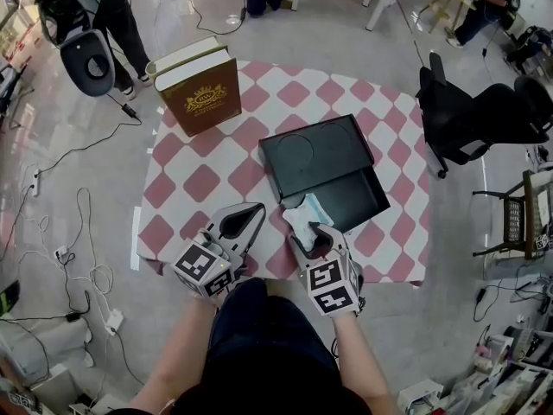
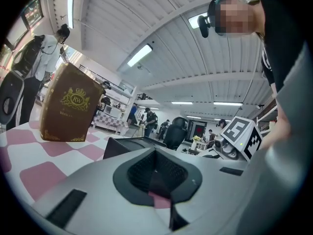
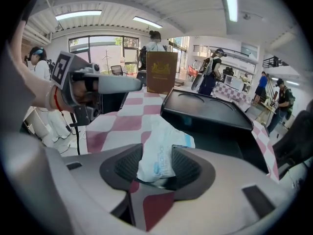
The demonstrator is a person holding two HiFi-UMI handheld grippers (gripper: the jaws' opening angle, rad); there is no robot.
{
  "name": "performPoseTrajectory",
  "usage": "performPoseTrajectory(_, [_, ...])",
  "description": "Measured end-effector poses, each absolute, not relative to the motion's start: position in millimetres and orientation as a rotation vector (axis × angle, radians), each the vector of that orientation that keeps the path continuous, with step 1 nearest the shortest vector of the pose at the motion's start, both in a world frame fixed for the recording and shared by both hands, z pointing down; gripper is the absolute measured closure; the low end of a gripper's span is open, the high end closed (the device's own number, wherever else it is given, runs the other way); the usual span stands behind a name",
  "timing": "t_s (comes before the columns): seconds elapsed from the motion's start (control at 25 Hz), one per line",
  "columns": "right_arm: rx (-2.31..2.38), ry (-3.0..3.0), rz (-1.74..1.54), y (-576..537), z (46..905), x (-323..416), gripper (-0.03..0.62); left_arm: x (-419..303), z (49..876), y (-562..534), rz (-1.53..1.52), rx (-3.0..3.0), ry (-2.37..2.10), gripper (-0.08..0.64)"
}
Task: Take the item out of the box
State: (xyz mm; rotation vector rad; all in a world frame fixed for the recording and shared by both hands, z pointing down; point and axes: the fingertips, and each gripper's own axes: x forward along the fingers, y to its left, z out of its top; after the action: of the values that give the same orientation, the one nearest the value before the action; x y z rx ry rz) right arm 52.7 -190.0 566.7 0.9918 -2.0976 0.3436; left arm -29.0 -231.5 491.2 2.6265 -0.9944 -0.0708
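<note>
Right claw (image 3: 157,169) clamped on a white packet (image 3: 159,148), pads pressed to both its sides, upper end sticking out past the fingertips. Blue print down the packet's face, too blurred to read. Packet out of the black box (image 1: 363,199), held low over the table (image 1: 173,150) not far from its near edge, just by the box's near left corner; contact with the box not clear. Box right of the table's middle, lid (image 1: 315,154) lying skewed across its far part, base open toward the near right corner. Circular outlines pressed into the lid. Left claw (image 1: 240,223) close to the near edge too, just left of the right one, jaws apart, only pink-and-white checked cloth (image 2: 44,173) showing between them. Cube with square black-and-white markers (image 1: 204,269) at the back of each claw. Brown book-shaped case (image 1: 200,89) upright at the table's far left corner, well apart from the box; gold crest on its front with the letters "RW", a smaller gold line beneath, not legible.
</note>
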Motion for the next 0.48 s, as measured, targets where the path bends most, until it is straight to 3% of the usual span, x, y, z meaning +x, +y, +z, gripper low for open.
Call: performPoseTrajectory(0.48, [0.920,-2.129,0.308,-186.8,567.3,44.8,0.454,-28.5,499.5,-229.9,-0.067,2.611,-0.983,0.555])
